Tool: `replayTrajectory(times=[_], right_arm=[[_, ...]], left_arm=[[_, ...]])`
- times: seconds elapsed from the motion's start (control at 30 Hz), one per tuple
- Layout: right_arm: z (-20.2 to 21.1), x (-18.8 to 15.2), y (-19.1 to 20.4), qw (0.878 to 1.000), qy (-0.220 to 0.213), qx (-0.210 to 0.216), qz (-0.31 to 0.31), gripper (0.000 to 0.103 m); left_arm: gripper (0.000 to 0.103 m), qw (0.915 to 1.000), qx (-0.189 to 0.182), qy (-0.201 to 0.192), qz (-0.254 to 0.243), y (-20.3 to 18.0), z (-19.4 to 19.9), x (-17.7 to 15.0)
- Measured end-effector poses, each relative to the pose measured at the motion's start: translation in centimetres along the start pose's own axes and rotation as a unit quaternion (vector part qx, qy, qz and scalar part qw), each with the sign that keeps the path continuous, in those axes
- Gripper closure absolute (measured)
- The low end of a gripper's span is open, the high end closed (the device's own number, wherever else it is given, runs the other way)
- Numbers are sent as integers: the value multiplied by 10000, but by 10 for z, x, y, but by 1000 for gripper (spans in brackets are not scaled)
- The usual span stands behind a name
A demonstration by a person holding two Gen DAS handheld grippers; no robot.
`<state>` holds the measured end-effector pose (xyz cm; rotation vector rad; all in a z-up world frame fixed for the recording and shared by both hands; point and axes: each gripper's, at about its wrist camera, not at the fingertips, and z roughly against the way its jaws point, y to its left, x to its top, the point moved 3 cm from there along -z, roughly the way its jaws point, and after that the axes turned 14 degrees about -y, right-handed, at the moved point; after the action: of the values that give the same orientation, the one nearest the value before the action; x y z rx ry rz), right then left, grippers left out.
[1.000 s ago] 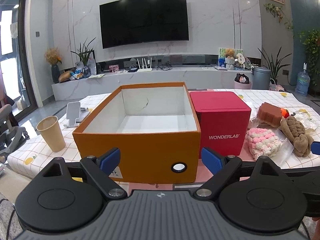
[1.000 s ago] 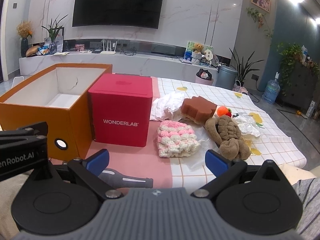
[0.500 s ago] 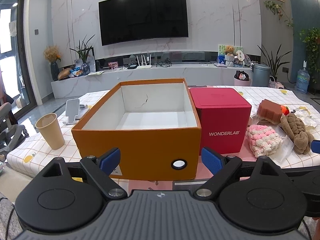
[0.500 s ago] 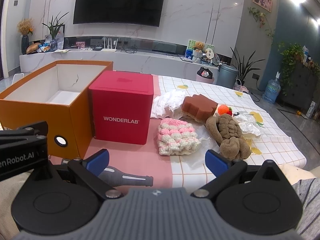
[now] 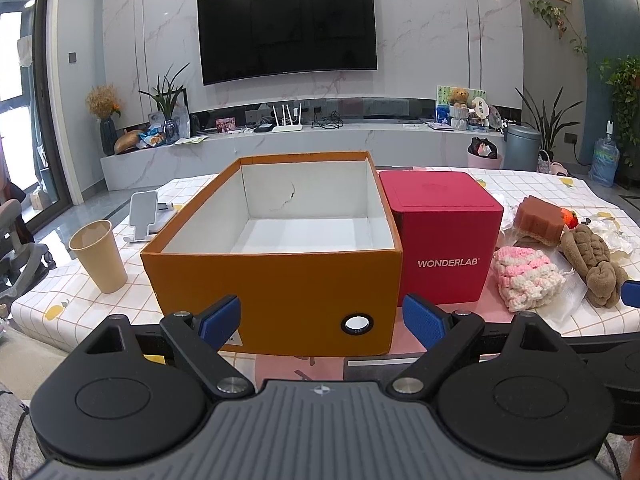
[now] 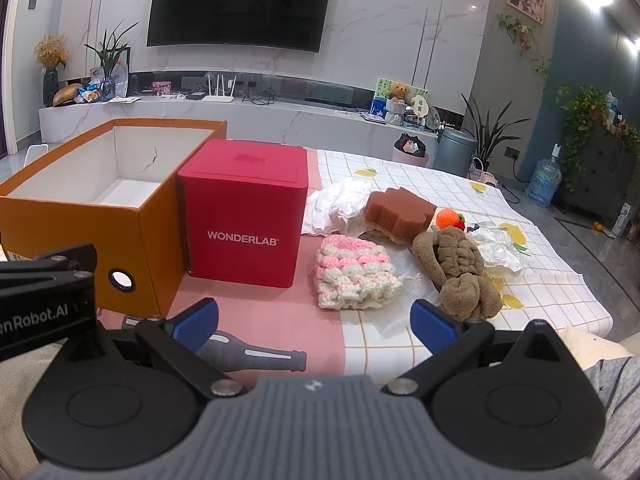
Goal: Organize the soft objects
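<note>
Cup (image 5: 99, 255) beside orange box (image 5: 276, 292) (red box (image 5: 444, 236) opposite).

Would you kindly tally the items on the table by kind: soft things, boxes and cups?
Soft things: 5: pink-and-white knit, brown plush, brown sponge, white cloth, orange toy
Boxes: 2: orange box, red box
Cups: 1: paper cup
Total: 8
</note>
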<state>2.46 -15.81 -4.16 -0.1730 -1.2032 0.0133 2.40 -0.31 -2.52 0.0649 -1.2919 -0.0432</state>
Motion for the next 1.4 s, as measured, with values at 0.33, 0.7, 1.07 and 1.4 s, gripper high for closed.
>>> replayTrajectory(times=[0.33,0.7,1.07,1.4], right_arm=[[-1,-1,1,10000,25,64,16,3],[3,8,-9,9998,-138,-68,-159,3],[-6,38,-75,9951,-276,-842,-450,3],[-56,60,-152,9925,481,-632,-927,3]], left_arm=[[0,10000,-12,-8,-17,-1,0,-1],[0,9996,-248,33,139,-3,0,12],[0,9952,-837,-460,-188,-49,7,41],[0,9863,-1593,-132,-418,-124,-20,41]])
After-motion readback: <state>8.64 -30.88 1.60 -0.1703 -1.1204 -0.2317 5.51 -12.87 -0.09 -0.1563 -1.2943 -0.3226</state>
